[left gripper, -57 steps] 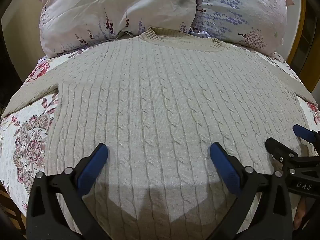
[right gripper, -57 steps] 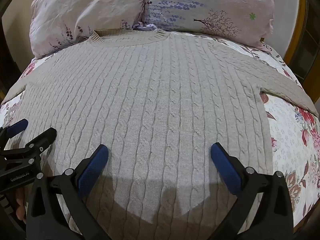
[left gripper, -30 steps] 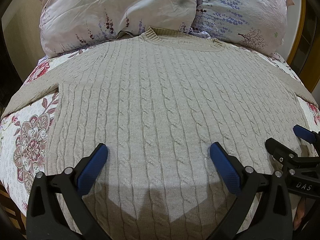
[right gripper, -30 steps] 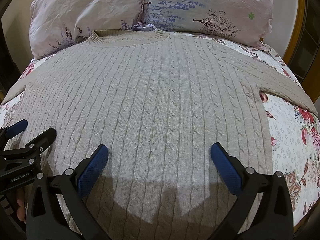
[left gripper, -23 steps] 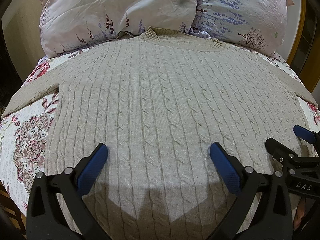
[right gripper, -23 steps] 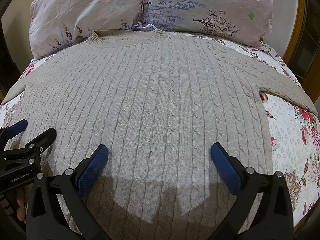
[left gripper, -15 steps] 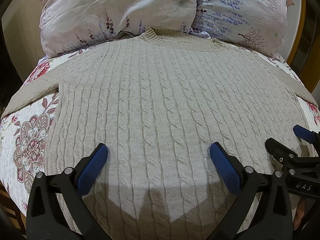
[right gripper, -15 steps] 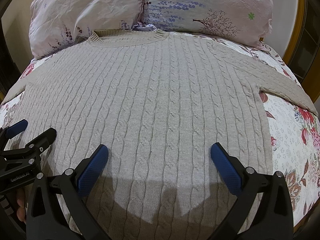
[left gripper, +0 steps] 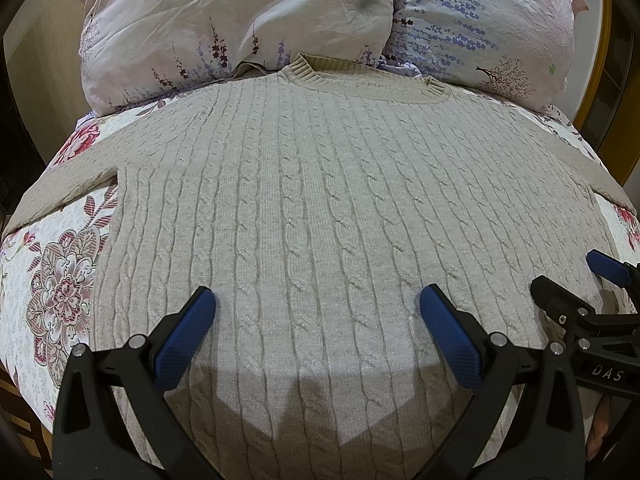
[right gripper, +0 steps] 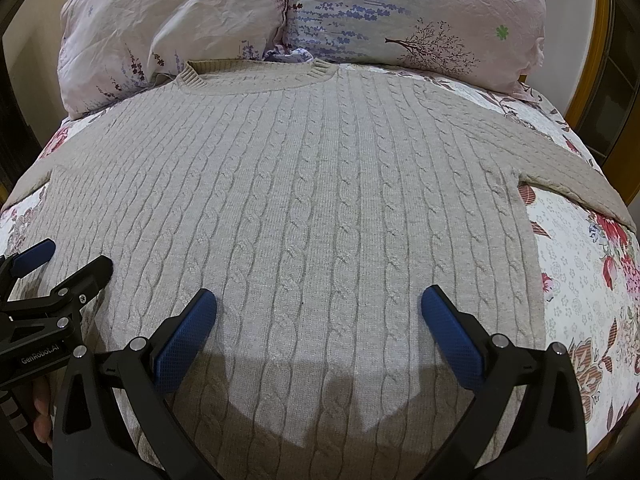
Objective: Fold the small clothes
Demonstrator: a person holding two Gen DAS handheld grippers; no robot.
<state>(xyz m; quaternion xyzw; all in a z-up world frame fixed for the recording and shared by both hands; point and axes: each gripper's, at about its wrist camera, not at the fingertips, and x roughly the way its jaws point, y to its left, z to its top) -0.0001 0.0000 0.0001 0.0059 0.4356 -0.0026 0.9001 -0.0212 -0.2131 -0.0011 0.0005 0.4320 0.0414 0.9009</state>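
Bed with floral sheet. Beige cable-knit sweater flat across it, collar toward two pillows, sleeves spread sideways. Left gripper and right gripper side by side over the hem end, both with fingers wide apart, holding nothing.

My right tool carries white letters "DAS" on its black body. My left tool reads "GenRobot.AI" along its side.
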